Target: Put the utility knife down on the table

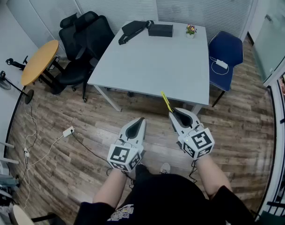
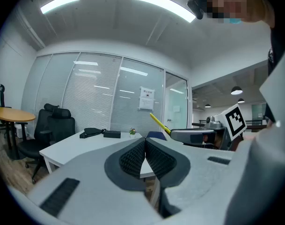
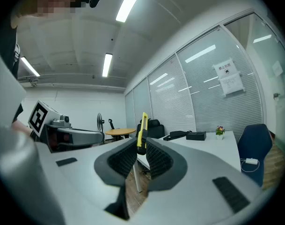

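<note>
A slim yellow utility knife [image 1: 166, 102] sticks out of my right gripper [image 1: 172, 113], which is shut on its lower end. It stands upright between the pads in the right gripper view [image 3: 142, 132]. The knife hangs over the near edge of the white table [image 1: 151, 64], above the floor. My left gripper [image 1: 141, 122] is shut with nothing in it, held beside the right one, short of the table; its pads meet in the left gripper view [image 2: 144, 154], where the knife [image 2: 159, 123] shows to the right.
At the table's far end lie a black bag [image 1: 133, 30], a black box [image 1: 160, 30] and a small potted flower [image 1: 191, 30]. Black office chairs [image 1: 84, 43] stand left, a blue chair [image 1: 225, 55] right, a round wooden table [image 1: 39, 62] far left. Cables [image 1: 62, 137] cross the wooden floor.
</note>
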`<state>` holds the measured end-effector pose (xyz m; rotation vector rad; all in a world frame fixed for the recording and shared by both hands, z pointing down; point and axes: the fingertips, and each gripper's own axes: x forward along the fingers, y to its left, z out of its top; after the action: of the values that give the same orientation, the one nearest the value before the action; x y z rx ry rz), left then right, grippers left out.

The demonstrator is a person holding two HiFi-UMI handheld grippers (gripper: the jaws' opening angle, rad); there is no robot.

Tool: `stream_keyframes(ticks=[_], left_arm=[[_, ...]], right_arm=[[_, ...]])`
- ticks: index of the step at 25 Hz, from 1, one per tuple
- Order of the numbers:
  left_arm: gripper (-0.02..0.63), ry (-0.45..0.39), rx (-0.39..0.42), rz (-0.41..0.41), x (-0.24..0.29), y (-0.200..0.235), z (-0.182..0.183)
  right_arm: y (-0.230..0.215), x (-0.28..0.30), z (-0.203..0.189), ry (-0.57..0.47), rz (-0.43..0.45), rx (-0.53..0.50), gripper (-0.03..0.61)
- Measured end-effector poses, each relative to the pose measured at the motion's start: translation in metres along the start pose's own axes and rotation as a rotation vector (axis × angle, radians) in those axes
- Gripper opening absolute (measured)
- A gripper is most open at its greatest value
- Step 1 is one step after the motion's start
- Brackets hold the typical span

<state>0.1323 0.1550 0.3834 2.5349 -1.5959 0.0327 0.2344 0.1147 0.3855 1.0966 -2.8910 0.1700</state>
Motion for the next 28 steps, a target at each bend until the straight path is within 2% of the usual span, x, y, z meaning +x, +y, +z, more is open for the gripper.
stream_keyframes(ticks=[16, 28], left_arm=[[0.006, 0.015, -0.005, -0.003, -0.003, 0.007, -0.002], [0.006, 0.019, -0.036, -0.002, -0.008, 0.058, -0.002]], right_arm=[[0.009, 0.009, -0.006, 0.011, 0.024, 0.016, 0.063], [0.026, 0.056, -0.007, 0.04, 0.02, 0.015, 0.063]])
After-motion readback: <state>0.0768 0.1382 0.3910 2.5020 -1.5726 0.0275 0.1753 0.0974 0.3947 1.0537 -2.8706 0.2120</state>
